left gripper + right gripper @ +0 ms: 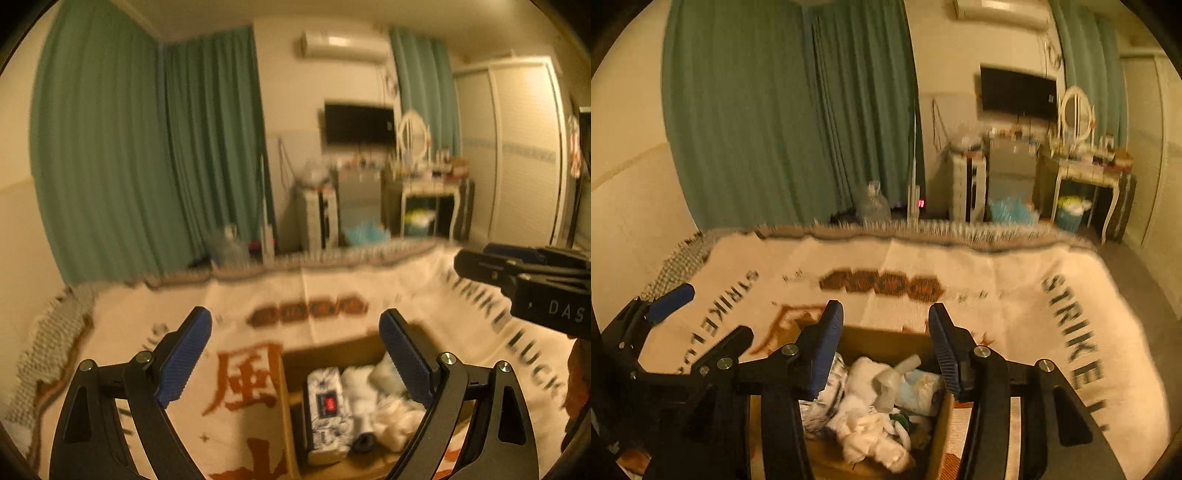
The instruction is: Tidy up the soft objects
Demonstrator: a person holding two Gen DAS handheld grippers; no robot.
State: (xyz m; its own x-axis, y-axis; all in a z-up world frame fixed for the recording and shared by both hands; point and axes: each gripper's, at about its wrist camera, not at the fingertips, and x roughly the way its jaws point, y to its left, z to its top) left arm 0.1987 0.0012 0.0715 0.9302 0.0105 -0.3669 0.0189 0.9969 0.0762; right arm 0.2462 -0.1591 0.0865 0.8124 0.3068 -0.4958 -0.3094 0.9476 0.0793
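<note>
Spread wide beneath and ahead of both tools: a cream woven blanket [997, 280] printed with black "STRIKE" lettering and rust-brown characters, fringed along its far edge. Beyond that edge, well apart from either tool: green curtains [768, 122], a wall-mounted television [1017, 94], a white dressing table with oval mirror [1086, 162].

Resting on the blanket, directly below and between the fingers of the right hand-held gripper [886, 343]: an open cardboard box [882, 338]. Seen from the left hand-held gripper [295, 354], same box [328, 354] low and slightly right of centre, partly behind the right-side finger.

Packed inside the box: soft objects [875, 417] in a jumbled heap, mostly white cloth pieces, one pale blue bundle toward the right wall, something dark green near the middle. Along the left wall: a patterned white-and-dark pouch with a red label [327, 406].

Left hand-held gripper: fingers spread wide apart, nothing between the blue pads. Right hand-held gripper: fingers likewise apart, gripping nothing, poised above the box.
</note>
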